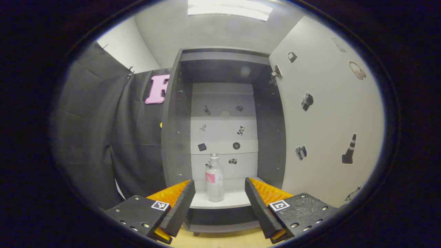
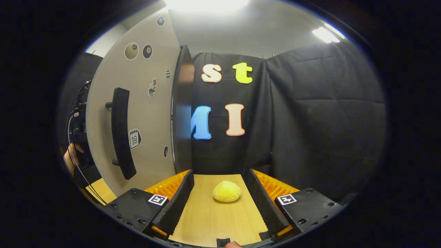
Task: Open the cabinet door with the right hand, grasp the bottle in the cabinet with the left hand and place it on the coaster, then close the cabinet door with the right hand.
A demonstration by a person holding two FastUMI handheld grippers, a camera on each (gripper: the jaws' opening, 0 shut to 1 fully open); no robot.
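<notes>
Left gripper view gives me the cabinet [image 1: 220, 69] with its door [image 1: 327, 113] swung open at three o'clock. The bottle [image 1: 214, 178] stands upright on the bottom shelf [image 1: 237, 199], between my left hand-held gripper [image 1: 219, 203]'s spread fingers, untouched. My right hand-held gripper [image 2: 220, 203], spread too, frames a yellow coaster [image 2: 226, 191] on the surface [image 2: 213, 220]; the door handle [image 2: 121, 132] sits at nine o'clock.

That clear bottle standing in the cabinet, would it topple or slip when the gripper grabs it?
The bottle is tall and narrow on a small base, so a nudge near its neck would probably tip it. It looks like clear, smooth plastic, so it may be somewhat slippery and give a little. I cannot tell how full it is, so its weight is uncertain.
</notes>
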